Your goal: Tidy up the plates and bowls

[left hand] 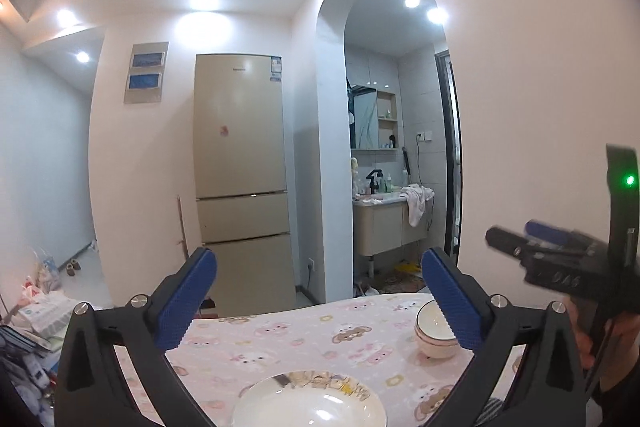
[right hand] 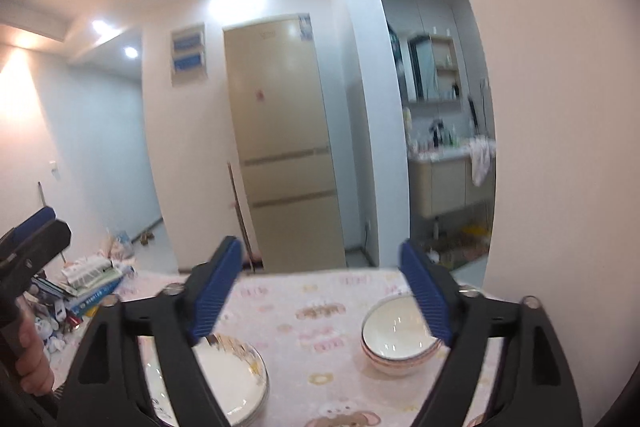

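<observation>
A stack of white plates (right hand: 236,379) with a printed rim lies at the near left of the table (right hand: 320,291), which has a pink cartoon cloth. Stacked white bowls (right hand: 396,339) stand to the right of the plates. My right gripper (right hand: 322,251) hangs open above and between the two stacks, holding nothing. In the left wrist view my left gripper (left hand: 316,259) is also open and empty. It is raised over the top plate (left hand: 312,403), with the bowls (left hand: 434,331) behind its right finger. One of the right gripper's fingers (left hand: 508,245) shows at the right edge there.
Past the far table edge stand a beige fridge (left hand: 240,167) and an arched opening to a washroom vanity (left hand: 388,223). Books, boxes and bags (right hand: 92,279) are piled left of the table. A white wall (left hand: 540,107) runs along the right.
</observation>
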`<state>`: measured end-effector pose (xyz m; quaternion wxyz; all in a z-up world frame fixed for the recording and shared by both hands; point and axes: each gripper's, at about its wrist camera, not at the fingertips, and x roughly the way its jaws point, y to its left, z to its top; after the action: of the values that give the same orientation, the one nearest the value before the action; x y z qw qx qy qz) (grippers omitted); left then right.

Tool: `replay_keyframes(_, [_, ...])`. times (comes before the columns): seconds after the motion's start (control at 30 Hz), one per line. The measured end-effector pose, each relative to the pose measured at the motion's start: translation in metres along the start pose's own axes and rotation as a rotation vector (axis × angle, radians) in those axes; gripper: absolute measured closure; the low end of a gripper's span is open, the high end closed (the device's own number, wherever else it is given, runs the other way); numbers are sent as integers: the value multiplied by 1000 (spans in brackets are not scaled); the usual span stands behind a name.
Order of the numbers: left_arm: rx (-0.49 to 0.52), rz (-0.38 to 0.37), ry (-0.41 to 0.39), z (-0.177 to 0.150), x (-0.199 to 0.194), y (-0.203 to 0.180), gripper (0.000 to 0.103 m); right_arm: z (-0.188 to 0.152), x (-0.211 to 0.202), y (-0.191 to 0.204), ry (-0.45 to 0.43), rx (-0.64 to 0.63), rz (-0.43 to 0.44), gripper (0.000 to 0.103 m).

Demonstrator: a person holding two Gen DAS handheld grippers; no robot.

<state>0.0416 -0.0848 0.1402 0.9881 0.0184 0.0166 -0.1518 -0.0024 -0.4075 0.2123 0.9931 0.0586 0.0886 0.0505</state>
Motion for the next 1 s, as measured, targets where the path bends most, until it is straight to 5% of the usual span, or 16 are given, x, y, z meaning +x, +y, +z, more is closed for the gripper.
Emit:
replay_keyframes(0.03, [-5,0,-1,-2,-6,3,0,1,-7,5,-23,3,5,1])
replay_keyframes(0.23, [-21,-38,61,-28,-26,16,0,-18,-28,32,-30,-8,3,1])
replay_keyframes(0.6, [-39,35,174,-107,-9,44,0,-88,-24,54,24,-103,-90,1])
replay_keyframes(0.8, [-64,3,207,-138,-1,51,0,-116,-18,60,48,-114,-73,1])
replay_keyframes(0.9, [-75,25,246,-155,4,50,0,-135,-14,63,25,-152,-132,1])
replay_keyframes(1.0, [-75,22,261,-158,5,48,0,-149,-6,67,89,-171,-101,1])
